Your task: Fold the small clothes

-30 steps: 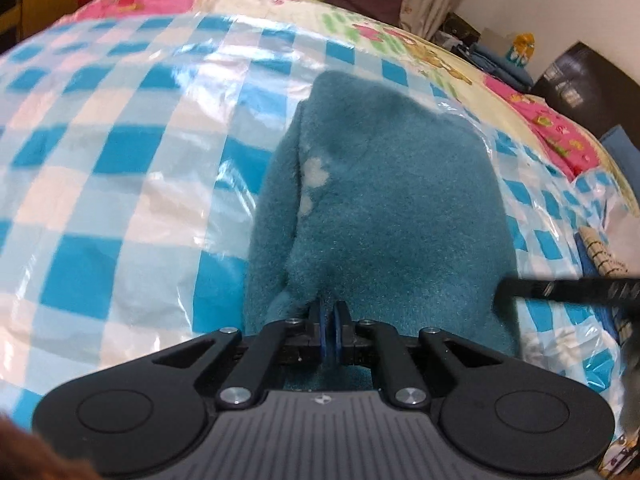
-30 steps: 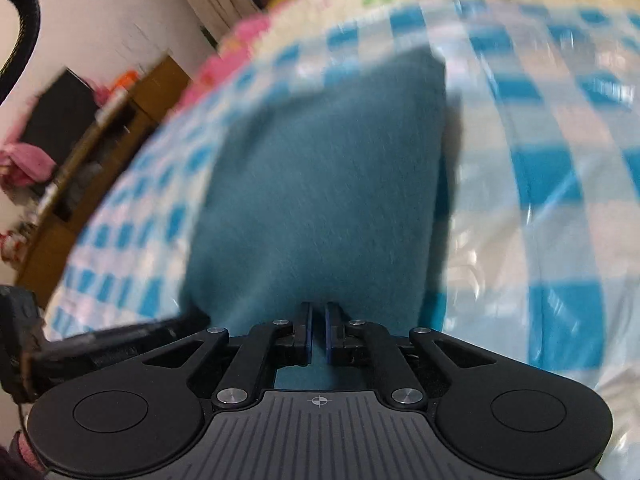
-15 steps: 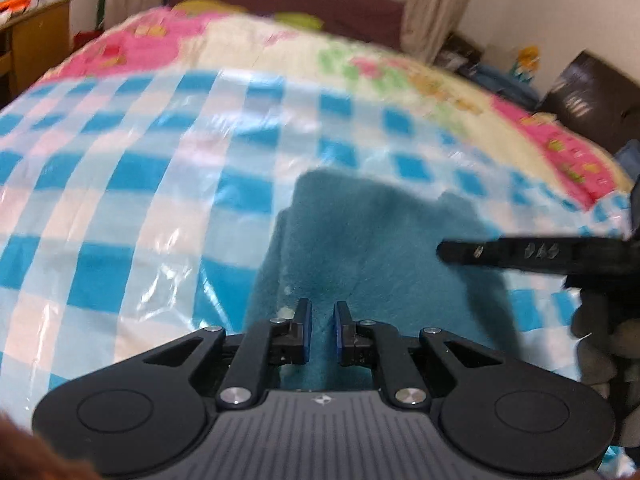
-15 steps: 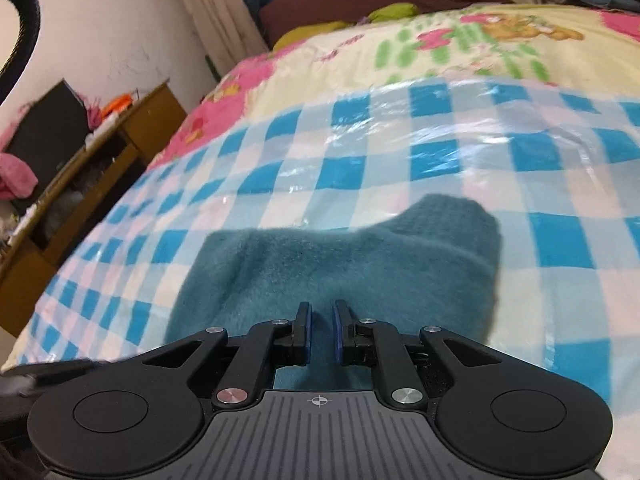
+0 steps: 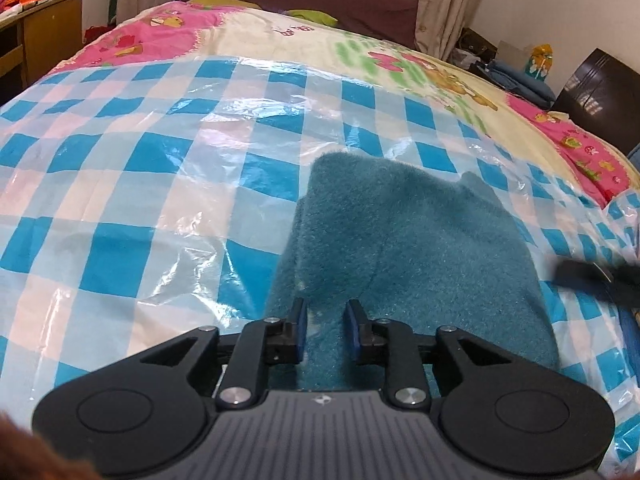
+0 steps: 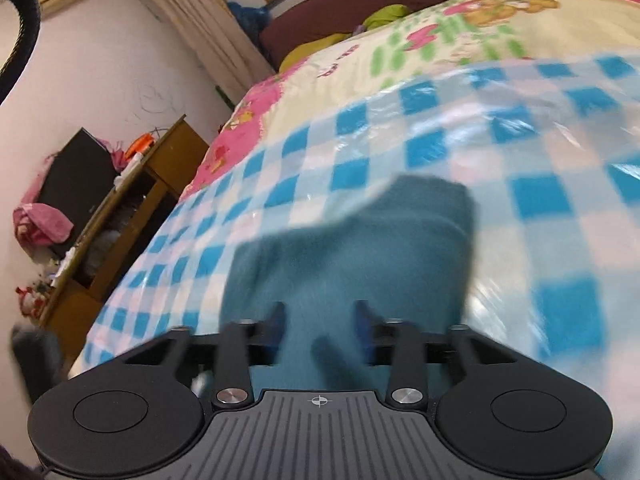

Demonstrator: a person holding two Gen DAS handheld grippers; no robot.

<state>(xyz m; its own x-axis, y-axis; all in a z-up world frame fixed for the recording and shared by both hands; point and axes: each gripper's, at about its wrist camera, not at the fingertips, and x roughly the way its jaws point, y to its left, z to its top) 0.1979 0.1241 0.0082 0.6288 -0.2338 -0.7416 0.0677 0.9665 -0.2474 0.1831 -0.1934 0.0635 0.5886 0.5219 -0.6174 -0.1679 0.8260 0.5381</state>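
A teal fleece garment lies folded on a blue-and-white checked plastic sheet spread over the bed. My left gripper is open at the garment's near edge, its jaws apart with cloth lying between them but not pinched. The right gripper's finger shows blurred at the left wrist view's right edge. In the right wrist view the same garment lies below my right gripper, which is open with its jaws wide apart over the cloth. This view is blurred by motion.
The bed carries a pink and cream cartoon quilt beyond the sheet. A wooden desk with clutter stands at the bed's left side. Dark furniture and folded blue cloth sit at the far right.
Both grippers were shut on the garment's near edge a second ago; both have opened, let go of the cloth and lifted back. The garment now lies folded on the sheet.
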